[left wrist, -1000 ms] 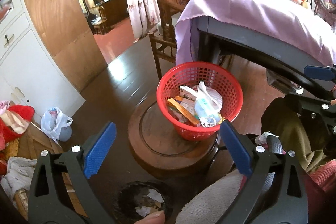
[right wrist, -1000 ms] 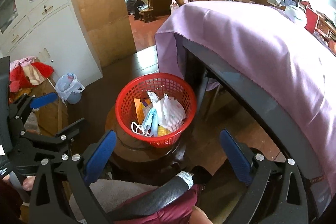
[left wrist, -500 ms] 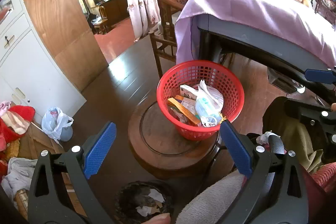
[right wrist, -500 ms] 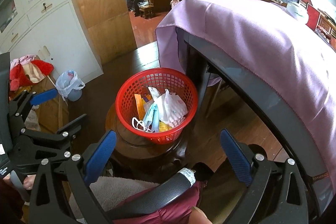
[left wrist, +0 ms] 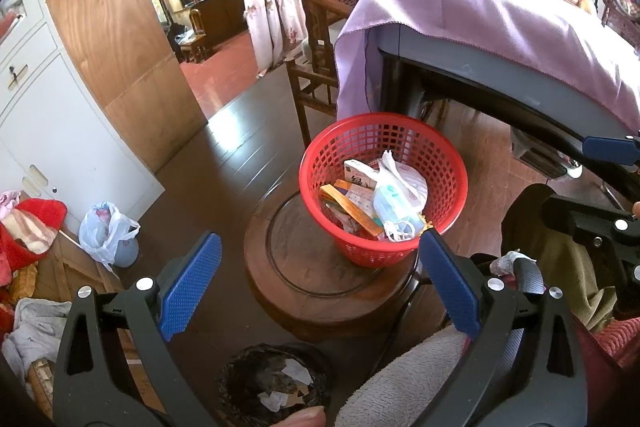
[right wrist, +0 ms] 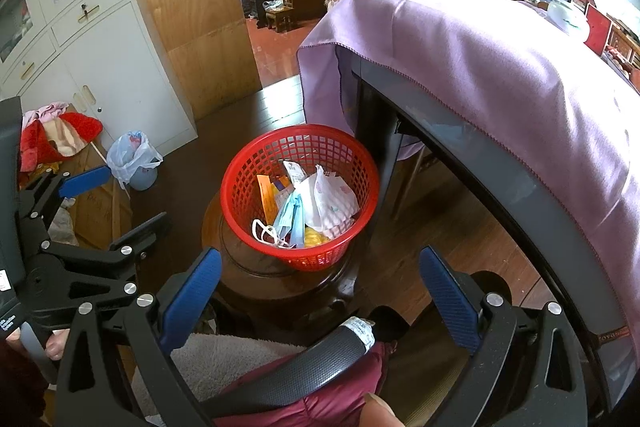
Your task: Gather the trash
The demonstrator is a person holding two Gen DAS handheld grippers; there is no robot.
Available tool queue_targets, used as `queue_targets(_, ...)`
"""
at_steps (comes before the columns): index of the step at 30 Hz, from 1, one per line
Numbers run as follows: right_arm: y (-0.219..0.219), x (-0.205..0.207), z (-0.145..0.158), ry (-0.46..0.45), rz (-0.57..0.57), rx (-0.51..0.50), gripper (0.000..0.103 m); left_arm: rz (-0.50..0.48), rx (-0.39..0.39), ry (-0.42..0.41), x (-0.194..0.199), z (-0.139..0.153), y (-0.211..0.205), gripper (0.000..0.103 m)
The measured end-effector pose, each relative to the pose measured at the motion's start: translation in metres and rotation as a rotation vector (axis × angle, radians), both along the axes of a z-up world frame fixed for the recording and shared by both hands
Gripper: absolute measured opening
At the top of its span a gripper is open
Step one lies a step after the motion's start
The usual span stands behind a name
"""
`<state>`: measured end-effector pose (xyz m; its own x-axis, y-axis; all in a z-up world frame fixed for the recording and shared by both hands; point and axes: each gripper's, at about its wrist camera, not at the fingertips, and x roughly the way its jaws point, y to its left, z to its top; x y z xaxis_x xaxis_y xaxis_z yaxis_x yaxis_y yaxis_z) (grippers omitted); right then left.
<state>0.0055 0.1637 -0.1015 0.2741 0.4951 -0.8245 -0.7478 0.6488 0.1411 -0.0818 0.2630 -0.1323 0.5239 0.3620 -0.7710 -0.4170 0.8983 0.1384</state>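
- Little has shifted since the earlier frames: red basket (left wrist: pixel 383 187) of trash remains on the round stool (left wrist: pixel 320 279).
- Left tongs (left wrist: pixel 320 283) and right tongs (right wrist: pixel 320 291): both released, grasping nothing.

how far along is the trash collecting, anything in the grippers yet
Done, by the look of it: the red basket on the round wooden stool already holds trash, including a face mask, a white plastic bag and cardboard packets. In hand: nothing; the left hand-held gripper and right hand-held gripper are both open and empty. Possibly left: the tied plastic bag on the floor by the white cabinet.
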Motion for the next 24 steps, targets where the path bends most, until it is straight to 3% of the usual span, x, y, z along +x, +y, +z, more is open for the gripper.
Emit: queue_targets(24,-0.0004,0.0005,-0.0034,0.007,-0.001,-0.002,0.097,0.002,-0.006,0.002,0.0001,-0.0033,-0.0002,0.095)
